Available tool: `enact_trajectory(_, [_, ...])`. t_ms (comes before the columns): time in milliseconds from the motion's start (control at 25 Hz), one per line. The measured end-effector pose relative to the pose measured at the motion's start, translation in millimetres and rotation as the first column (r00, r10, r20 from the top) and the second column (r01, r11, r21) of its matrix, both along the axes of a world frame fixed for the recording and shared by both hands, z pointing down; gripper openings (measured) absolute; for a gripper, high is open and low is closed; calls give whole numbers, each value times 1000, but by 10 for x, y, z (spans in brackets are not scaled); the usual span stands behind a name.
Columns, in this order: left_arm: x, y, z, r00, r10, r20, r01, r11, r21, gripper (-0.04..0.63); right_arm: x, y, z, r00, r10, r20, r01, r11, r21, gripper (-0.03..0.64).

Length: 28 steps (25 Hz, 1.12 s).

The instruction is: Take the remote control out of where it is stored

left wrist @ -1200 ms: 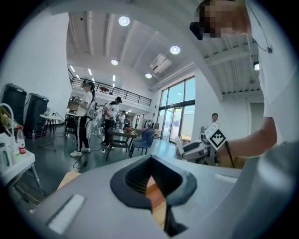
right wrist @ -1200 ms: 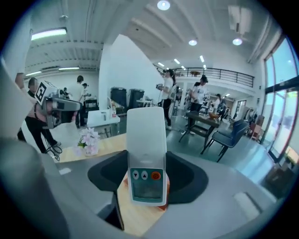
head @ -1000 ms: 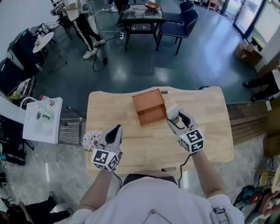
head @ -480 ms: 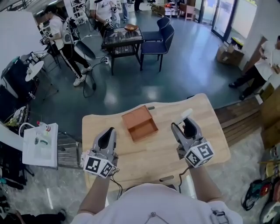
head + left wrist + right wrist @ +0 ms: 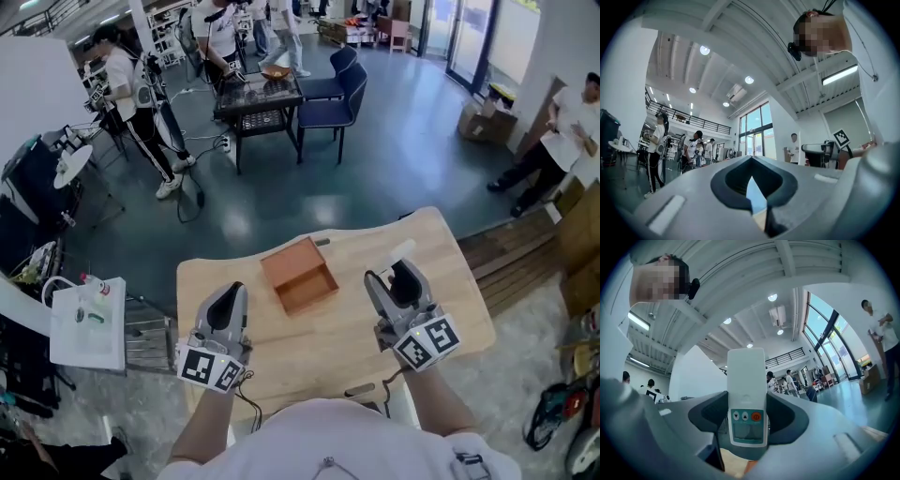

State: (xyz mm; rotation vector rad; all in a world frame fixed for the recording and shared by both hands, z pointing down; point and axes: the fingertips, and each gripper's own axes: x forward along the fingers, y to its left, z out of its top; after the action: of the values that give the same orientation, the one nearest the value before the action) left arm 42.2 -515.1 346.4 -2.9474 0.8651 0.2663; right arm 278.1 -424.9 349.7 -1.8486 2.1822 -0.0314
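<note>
Two jaws of the right gripper (image 5: 403, 274) are clamped on a white remote control (image 5: 746, 394), which is held above the wooden table (image 5: 342, 342), apart from the open wooden box (image 5: 300, 274). The left gripper (image 5: 752, 190) is seen nearly closed, with nothing held. Both grippers are tilted upward, the box lying between and beyond them.

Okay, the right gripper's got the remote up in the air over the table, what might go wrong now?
1. The right gripper clamps the remote only near its button end, and the long plain end sticks out past the jaws, so it might tilt or slip.
2. It hangs over the table, so a slip would likely drop it onto hard wood. The left gripper is shut and empty, not under it.
</note>
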Motion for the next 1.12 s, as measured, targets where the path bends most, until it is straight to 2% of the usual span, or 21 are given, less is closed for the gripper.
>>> enact_trajectory(200, [-8,30,-85,1000,-3,12,2,1000,30,2,-4,-4,-42,1000,6,-20,-6,1000,6,284])
enact_trajectory(1120, [-20,18,34,999,-34,42,34,999,15,2,77,-64,141,999,17,-28,-18,999,-44,284])
